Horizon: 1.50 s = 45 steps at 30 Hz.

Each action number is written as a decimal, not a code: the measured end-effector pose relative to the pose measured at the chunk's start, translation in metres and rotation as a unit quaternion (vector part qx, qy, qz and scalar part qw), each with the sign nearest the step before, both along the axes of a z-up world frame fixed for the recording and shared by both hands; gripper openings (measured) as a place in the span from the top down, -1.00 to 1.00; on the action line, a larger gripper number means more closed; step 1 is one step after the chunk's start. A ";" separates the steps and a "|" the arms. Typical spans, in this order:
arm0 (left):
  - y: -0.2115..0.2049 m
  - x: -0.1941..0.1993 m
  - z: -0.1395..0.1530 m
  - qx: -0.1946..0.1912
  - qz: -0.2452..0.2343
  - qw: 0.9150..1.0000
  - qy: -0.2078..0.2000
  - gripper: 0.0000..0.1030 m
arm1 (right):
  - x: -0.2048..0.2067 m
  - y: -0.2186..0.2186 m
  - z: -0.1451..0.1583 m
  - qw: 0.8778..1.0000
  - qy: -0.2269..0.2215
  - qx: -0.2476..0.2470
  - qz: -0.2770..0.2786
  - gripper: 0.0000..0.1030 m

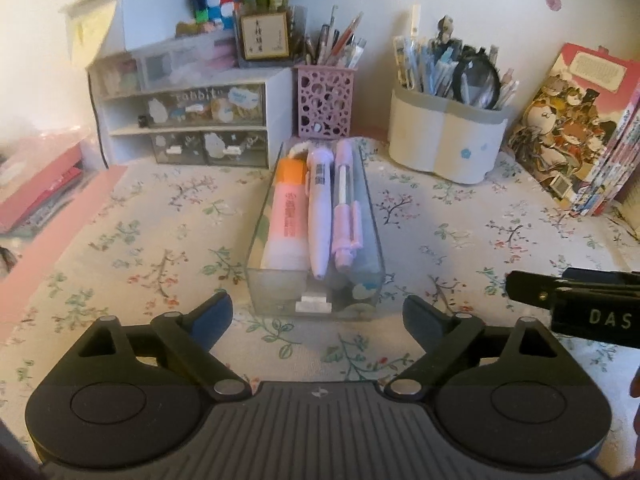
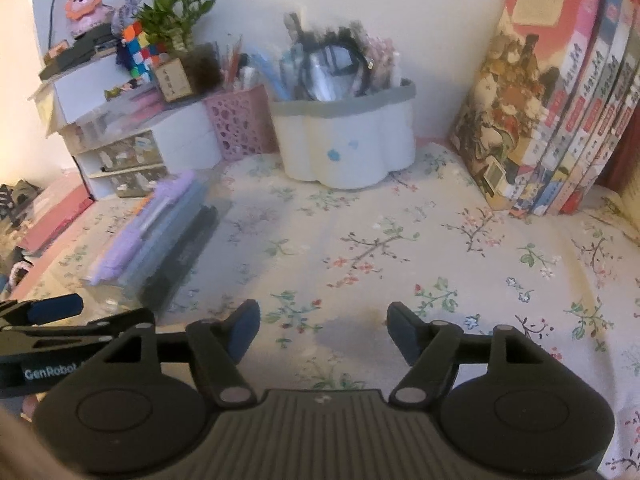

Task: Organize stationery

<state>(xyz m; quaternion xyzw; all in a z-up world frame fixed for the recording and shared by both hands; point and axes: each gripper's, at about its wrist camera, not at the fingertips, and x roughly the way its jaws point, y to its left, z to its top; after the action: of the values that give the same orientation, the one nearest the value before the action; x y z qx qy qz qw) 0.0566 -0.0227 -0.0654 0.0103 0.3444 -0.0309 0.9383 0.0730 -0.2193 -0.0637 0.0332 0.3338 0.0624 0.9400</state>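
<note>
Left claw (image 1: 318, 314) open, empty, hovering just short of the clear drawer tray (image 1: 256, 280); right claw (image 2: 323, 330) open, empty, to the tray's right over bare counter (image 2: 400, 248). Inside the tray lie an orange-capped marker (image 1: 285, 216), white pen (image 1: 320, 216) and lilac pen (image 1: 347, 216). Beyond the tray stands a pink holder (image 1: 325, 102). Risk: pushing the tray skewed jams it, probably; the right-wrist view blurs.

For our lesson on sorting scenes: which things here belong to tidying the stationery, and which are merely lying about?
Belongs to the job:
clear tray
orange-capped tube
white pen
lilac pen
left gripper, open
right gripper, open

Lying about:
pink mesh holder
white holder
books
drawer unit
plant
</note>
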 end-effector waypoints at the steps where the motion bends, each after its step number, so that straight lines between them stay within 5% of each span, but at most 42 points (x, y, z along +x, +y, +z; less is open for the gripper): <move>1: 0.000 -0.002 0.003 0.001 0.001 1.000 -0.002 -0.80 | -0.002 0.001 0.002 1.000 0.001 0.006 0.004 -0.19; 16: 0.011 -0.035 0.048 0.016 0.009 1.000 -0.015 -0.90 | -0.030 0.007 0.046 0.997 0.019 0.069 0.016 -0.72; 45: -0.007 -0.061 0.070 0.029 -0.005 0.999 -0.024 -0.90 | -0.056 0.009 0.067 0.992 0.022 0.117 0.042 -0.73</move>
<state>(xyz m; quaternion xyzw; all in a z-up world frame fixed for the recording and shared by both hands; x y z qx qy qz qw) -0.0043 -0.0295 0.0050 0.0401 0.3225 -0.0251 0.9454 0.0170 -0.2101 0.0038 0.1304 0.3456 0.1401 0.9187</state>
